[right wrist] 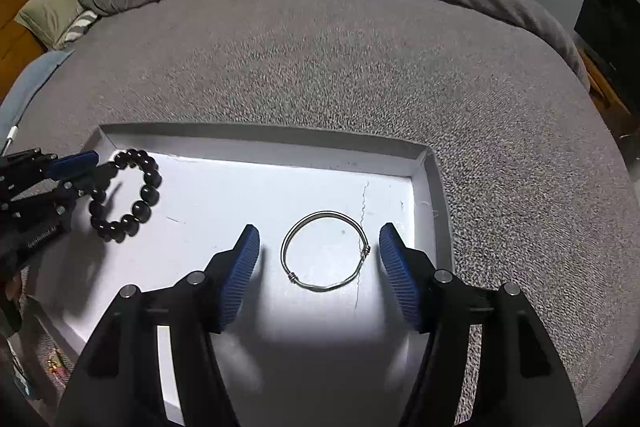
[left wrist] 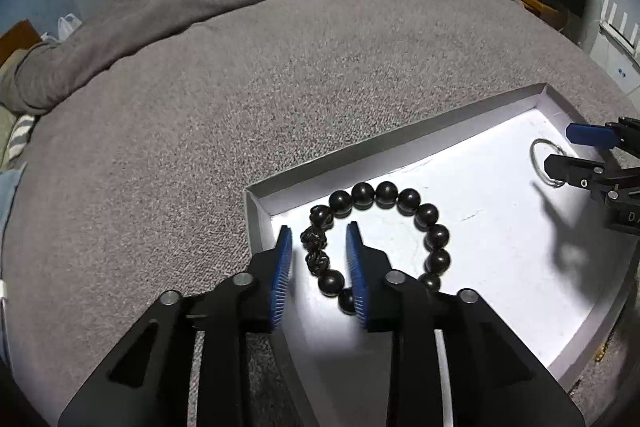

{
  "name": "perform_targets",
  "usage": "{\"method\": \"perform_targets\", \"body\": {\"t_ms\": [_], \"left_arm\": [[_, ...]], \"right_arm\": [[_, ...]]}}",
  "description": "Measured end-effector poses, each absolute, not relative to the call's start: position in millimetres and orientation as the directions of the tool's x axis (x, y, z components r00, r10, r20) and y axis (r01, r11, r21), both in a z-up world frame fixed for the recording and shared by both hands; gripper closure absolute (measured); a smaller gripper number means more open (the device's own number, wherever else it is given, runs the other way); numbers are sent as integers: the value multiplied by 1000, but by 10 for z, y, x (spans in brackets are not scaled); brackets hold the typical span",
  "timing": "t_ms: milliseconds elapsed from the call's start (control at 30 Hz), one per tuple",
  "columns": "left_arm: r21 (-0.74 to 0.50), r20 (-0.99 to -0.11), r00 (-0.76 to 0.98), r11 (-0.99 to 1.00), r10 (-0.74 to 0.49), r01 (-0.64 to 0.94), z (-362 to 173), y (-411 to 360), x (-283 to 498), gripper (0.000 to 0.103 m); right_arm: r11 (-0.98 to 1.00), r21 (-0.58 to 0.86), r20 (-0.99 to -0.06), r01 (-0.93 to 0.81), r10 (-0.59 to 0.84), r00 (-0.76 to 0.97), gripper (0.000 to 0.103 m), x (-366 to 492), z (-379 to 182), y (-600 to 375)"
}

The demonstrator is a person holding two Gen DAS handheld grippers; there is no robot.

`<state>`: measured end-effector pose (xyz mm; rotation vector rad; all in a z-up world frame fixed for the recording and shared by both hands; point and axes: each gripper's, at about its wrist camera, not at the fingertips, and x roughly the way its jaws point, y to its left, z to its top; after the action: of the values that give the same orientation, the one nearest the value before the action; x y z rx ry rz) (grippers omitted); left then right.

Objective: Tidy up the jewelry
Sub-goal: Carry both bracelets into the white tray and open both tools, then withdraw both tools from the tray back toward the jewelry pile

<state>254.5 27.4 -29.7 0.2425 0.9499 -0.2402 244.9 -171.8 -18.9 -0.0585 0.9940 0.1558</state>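
White tray (right wrist: 424,163) set on grey bed (right wrist: 320,67), black bead bracelet (left wrist: 380,239) straddled by spread left gripper (left wrist: 318,243) fingers, silver bangle (right wrist: 325,251) framed between released right gripper (right wrist: 320,247) fingers, lettering on gripper body blurred, unreadable

Left claw (left wrist: 318,245) sits low and angled downward, its blue ribbed pads parted with a moderate gap, black linkage arms spreading back toward the camera. Right claw (right wrist: 319,247) hangs at a similar downward tilt, jaws spread much wider, nothing pinched between the pads. Each claw's tip shows at the edge of the other's view, pointing inward, well apart.
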Motion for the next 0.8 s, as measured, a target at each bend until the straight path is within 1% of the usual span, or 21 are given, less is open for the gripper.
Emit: {"method": "perform_targets", "body": {"t_ms": [33, 67, 100, 133, 167, 200, 300, 367, 400, 500, 633, 800], "left_arm": [[97, -820, 564, 948, -97, 304, -269, 279, 2522, 65], [96, -815, 570, 949, -99, 302, -244, 276, 2487, 58], [94, -808, 580, 950, -102, 298, -200, 279, 2444, 48], [93, -798, 593, 951, -105, 294, -149, 280, 2396, 40], [97, -786, 610, 952, -105, 290, -92, 277, 2344, 30], [108, -769, 632, 953, -101, 283, -28, 275, 2283, 24], [116, -743, 662, 956, -97, 270, 121, 274, 2131, 21], [101, -731, 674, 960, -106, 260, 200, 306, 2024, 17], [95, -724, 681, 963, -108, 254, 240, 325, 1950, 15], [94, -701, 704, 965, -112, 247, 340, 346, 1730, 12], [96, -678, 726, 965, -116, 244, 400, 380, 1459, 12], [102, -673, 732, 967, -106, 235, 379, 411, 1175, 11]], "right_arm": [[987, 26, -835, -156, 107, 540, 32, 2437, -163, -1721], [988, 28, -827, -153, 108, 552, 28, 2408, -119, -1738], [989, 28, -819, -147, 107, 564, 24, 2373, -70, -1754], [990, 31, -809, -140, 107, 577, 22, 2333, -16, -1771], [990, 37, -802, -136, 110, 587, 17, 2303, 20, -1785], [990, 46, -792, -131, 116, 599, 13, 2253, 73, -1809], [990, 69, -771, -120, 129, 623, 7, 2128, 185, -1856], [991, 76, -763, -111, 130, 633, 6, 2031, 239, -1876], [992, 72, -759, -107, 124, 639, 6, 1979, 264, -1877], [994, 61, -746, -95, 108, 657, 6, 1816, 332, -1892], [995, 60, -728, -78, 97, 679, 6, 1597, 395, -1933], [997, 31, -694, -65, 69, 716, 6, 1336, 475, -1907]]}}
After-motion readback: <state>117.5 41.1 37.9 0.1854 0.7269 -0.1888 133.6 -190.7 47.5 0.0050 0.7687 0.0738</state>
